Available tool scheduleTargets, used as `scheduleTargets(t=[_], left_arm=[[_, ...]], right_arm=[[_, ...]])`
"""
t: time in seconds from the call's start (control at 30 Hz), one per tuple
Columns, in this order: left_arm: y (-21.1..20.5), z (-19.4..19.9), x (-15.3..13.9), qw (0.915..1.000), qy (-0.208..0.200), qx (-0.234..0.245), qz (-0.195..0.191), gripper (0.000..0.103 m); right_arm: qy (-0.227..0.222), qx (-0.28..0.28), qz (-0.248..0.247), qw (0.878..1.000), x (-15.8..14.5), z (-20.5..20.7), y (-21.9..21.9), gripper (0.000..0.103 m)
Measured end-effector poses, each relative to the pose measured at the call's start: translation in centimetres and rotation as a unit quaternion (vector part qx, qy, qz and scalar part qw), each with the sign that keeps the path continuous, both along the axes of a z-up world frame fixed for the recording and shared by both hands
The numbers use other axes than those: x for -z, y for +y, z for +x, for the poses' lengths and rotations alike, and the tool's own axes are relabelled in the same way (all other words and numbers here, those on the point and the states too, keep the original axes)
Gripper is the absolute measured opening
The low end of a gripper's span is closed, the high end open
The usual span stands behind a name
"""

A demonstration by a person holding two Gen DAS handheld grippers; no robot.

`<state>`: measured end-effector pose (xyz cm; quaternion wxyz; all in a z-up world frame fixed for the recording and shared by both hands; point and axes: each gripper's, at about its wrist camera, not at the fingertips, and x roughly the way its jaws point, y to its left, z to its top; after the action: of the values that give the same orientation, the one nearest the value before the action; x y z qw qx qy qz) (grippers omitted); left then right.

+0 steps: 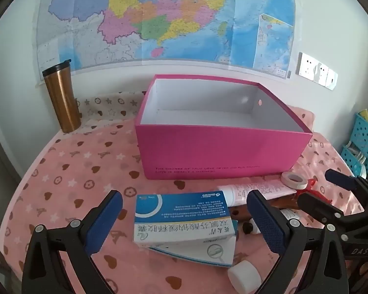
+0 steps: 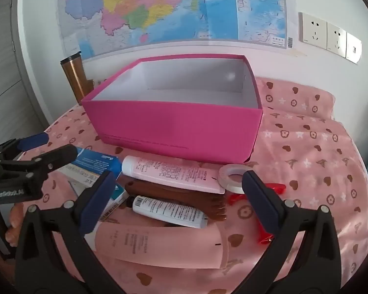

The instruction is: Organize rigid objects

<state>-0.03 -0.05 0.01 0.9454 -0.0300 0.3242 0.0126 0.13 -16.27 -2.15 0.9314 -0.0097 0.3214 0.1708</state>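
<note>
We see both tongs spread wide, gripping nothing. The left gripper, with blue textured pads, hovers around a glossy blue-and-white medicine carton lying on the soft pink cloth printed with hearts and stars. The right gripper hangs over a small white tube, which rests on a dark brown wooden comb; a pink tube and a tape roll lie just beyond. Behind them sits the open magenta cardboard box, its white inside bare. A bronze metal tumbler stands upright to its left.
</note>
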Motion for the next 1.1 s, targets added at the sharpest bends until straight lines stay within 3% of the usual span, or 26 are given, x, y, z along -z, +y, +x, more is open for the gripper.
scheduleTargets(t=[0.17,0.23,0.53,1.1], left_arm=[[-0.2,-0.8,0.4,0.9999,-0.013,0.002,0.005,0.103],[-0.3,-0.4,0.1,0.9999,0.004,0.002,0.014,0.103],[0.0,-0.5,0.2,1.0000,0.006,-0.003,0.006,0.103],[0.2,-0.6,0.4,0.9999,0.009,-0.002,0.007,0.103]], right_arm=[[0.004,-0.004,0.008,1.000,0.0,0.0,0.6,0.103],[-0.006,-0.002,0.012,1.000,0.1,-0.6,1.1,0.103],[0.003,-0.002,0.039,0.999,0.2,-0.3,0.8,0.103],[0.000,-0.005,0.045,0.999,-0.1,-0.5,0.8,0.103]])
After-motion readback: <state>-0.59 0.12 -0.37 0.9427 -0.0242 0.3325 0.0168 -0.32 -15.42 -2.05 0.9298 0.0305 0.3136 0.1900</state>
